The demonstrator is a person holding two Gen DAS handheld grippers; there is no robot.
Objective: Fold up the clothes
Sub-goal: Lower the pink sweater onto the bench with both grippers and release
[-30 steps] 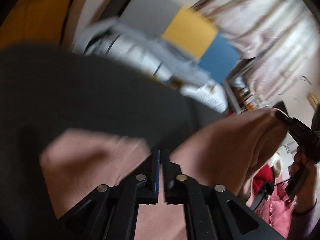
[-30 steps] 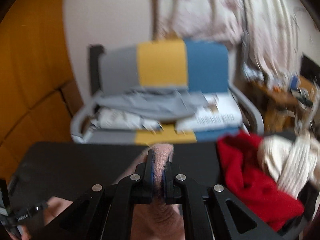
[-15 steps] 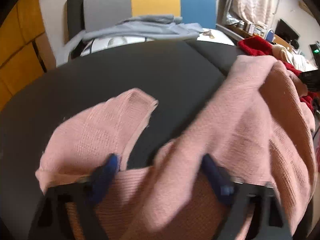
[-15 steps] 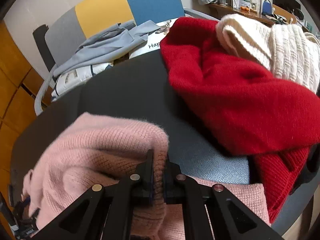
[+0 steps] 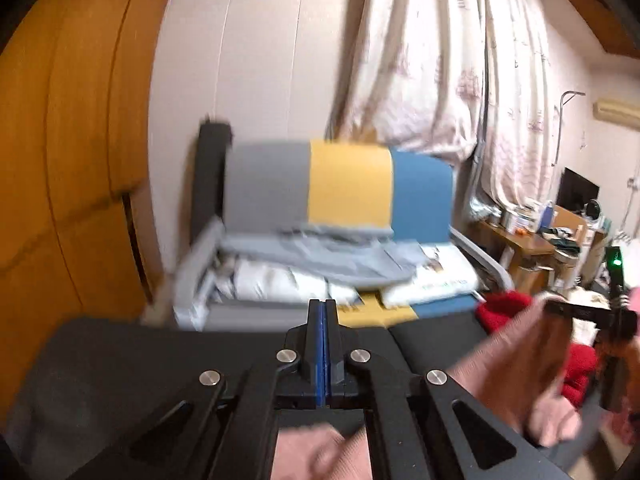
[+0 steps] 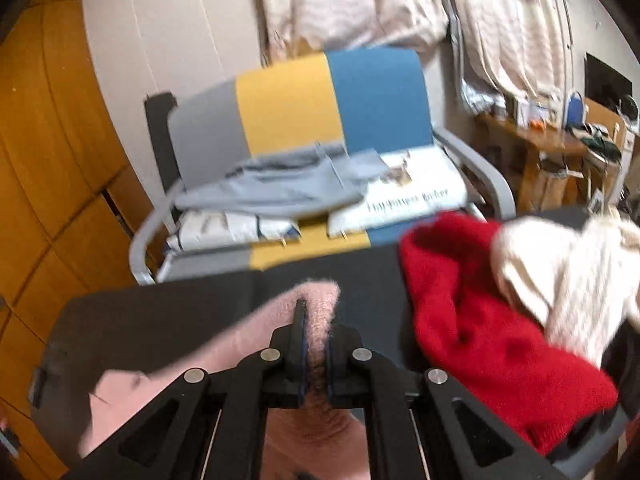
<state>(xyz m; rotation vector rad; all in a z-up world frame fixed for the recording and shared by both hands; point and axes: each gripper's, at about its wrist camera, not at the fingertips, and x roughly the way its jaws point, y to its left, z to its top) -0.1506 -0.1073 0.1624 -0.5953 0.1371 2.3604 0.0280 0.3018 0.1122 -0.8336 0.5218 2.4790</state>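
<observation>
- The left gripper (image 5: pixel 323 312) is pointing level across a black table (image 5: pixel 120 360), filling the lower centre of the left wrist view; its two blue-lined fingers are pressed together with nothing visible between them.
- The right gripper (image 6: pixel 314 320) is sitting at the lower centre of the right wrist view, tilted slightly down toward the table (image 6: pixel 168 312), and its fingers are clamping a raised fold of a pink sweater (image 6: pixel 256 332).
- In the left wrist view the right gripper (image 5: pixel 576 312) is showing at the right edge, holding that sweater (image 5: pixel 516 364) lifted above the table.
- The pink sweater is looking soft and fuzzy, draping from the right gripper down to the lower left of the right wrist view; more pink knit is showing beneath the left gripper at the bottom of its frame.
- A red sweater (image 6: pixel 480 320) and a cream knit (image 6: pixel 560 272) are lying heaped together on the right of the table.
- Behind the table, a chair (image 6: pixel 304 116) striped grey, yellow and blue is holding grey cloth (image 6: pixel 272 188).
- Both views are blurring with motion, and the sweater's full outline is being hidden by the gripper frames and cut off at the bottom edges.
</observation>
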